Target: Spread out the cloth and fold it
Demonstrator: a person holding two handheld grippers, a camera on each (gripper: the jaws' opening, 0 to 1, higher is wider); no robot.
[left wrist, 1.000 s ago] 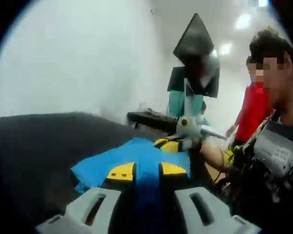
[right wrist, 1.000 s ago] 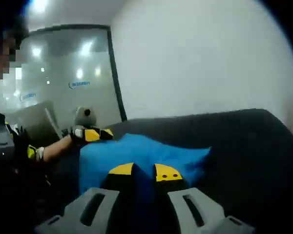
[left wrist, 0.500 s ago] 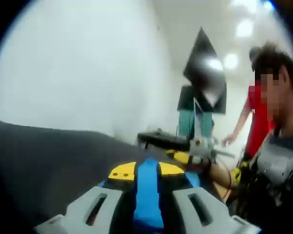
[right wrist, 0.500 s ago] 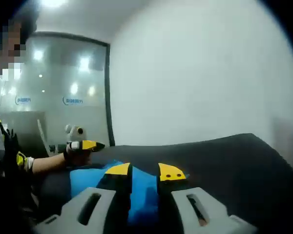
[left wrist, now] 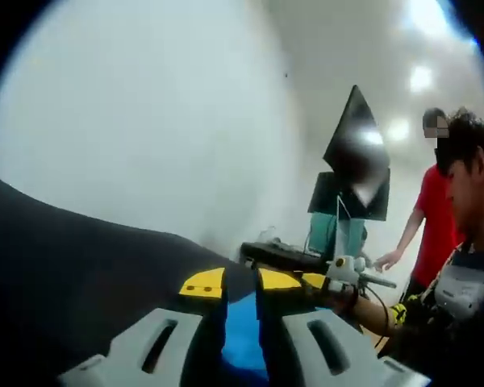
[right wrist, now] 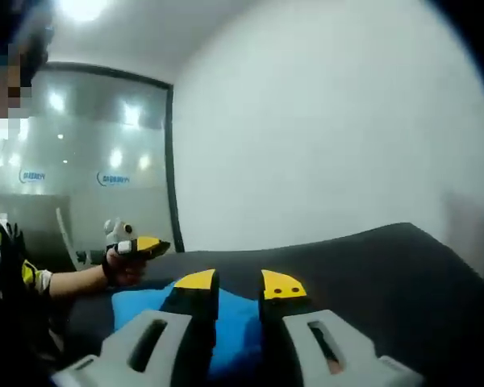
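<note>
Matt blue cloth [right wrist: 234, 322] — matt dark table covering [right wrist: 387, 266]

Two small blue logos [right wrist: 68, 177] stand on the glass wall [right wrist: 105, 161] at the left of the right gripper view, but their lettering is too blurred to read. Nothing else carries legible text.

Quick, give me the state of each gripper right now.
Left gripper: shut on the blue cloth.
Right gripper: shut on the same cloth.
</note>
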